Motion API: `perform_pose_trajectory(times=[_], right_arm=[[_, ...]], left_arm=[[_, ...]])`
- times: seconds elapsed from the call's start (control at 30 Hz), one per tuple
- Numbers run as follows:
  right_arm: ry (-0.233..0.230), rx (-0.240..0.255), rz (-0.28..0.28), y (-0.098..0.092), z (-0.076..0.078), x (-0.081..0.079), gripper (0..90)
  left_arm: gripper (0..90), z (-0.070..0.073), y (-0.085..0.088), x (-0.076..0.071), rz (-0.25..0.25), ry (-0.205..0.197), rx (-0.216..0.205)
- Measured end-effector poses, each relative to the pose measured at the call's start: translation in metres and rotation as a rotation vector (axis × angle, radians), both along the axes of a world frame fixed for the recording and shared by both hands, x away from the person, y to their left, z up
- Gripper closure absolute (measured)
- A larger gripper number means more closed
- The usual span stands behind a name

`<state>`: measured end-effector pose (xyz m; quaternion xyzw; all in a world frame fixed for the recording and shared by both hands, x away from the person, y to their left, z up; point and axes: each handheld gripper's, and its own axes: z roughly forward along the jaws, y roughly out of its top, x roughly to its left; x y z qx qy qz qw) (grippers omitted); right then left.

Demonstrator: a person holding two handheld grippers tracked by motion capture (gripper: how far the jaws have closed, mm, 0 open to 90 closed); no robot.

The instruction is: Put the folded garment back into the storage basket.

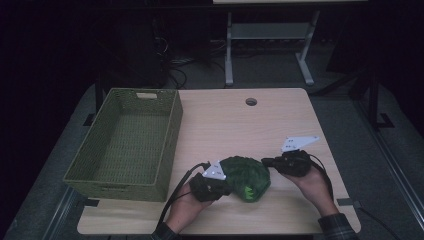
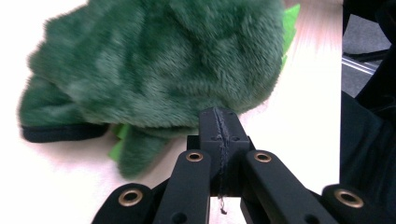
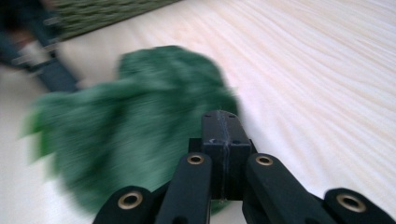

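Observation:
A dark green plush toy [image 1: 246, 176] with bright green felt bits lies on the wooden table [image 1: 225, 125] near its front edge, between my two grippers. My left gripper [image 1: 229, 189] meets the toy's left side. In the left gripper view its jaws are pressed together, and the tips [image 2: 219, 114] sit in the fur of the plush toy [image 2: 154, 65]. My right gripper [image 1: 265, 161] comes in from the right with its jaws together. Its tips [image 3: 220, 116] rest at the edge of the blurred plush toy [image 3: 135, 135]; a pinch on the fur cannot be made out there.
A green woven basket [image 1: 172, 130], with nothing in it, stands on the left part of the table. A round cable hole [image 1: 251, 102] lies near the far edge. Bare wood stretches behind and to the right of the toy. Cables trail off both grippers.

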<state>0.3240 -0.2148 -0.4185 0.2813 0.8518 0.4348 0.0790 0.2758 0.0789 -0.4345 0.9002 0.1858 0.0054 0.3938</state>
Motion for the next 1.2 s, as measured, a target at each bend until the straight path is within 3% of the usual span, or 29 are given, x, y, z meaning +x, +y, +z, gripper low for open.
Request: perform_pose_trajectory(times=[0.07, 0.1, 0.27, 0.43, 0.6, 0.93, 1.07, 1.2], right_arm=[[0.012, 0.014, -0.006, 0.001, -0.005, 0.008, 90.0], [0.031, -0.006, -0.012, 0.004, -0.012, 0.019, 90.0], [0.048, -0.028, -0.015, 0.014, -0.023, 0.035, 89.9], [0.075, -0.05, -0.009, 0.017, -0.032, 0.037, 90.0], [0.087, -0.066, 0.001, 0.015, -0.033, 0.032, 90.0], [0.116, -0.055, 0.023, 0.001, -0.036, 0.002, 90.0], [0.129, -0.049, 0.063, 0.002, -0.036, -0.012, 89.9], [0.103, -0.049, 0.044, 0.0, -0.036, -0.017, 88.7]], left_arm=[[89.7, -0.005, -0.003, -0.001, -0.015, 0.021, 0.002], [89.7, -0.006, -0.004, -0.002, -0.017, 0.021, 0.005], [89.7, -0.014, -0.012, 0.0, -0.027, 0.028, 0.022], [89.7, -0.02, -0.016, 0.007, -0.017, 0.033, 0.032], [89.7, -0.021, -0.014, 0.017, 0.009, 0.013, 0.051], [89.7, -0.02, 0.002, 0.04, 0.069, -0.007, 0.084], [89.7, -0.02, 0.008, 0.047, 0.1, -0.013, 0.087], [89.4, -0.016, 0.015, 0.046, 0.116, -0.012, 0.076]])
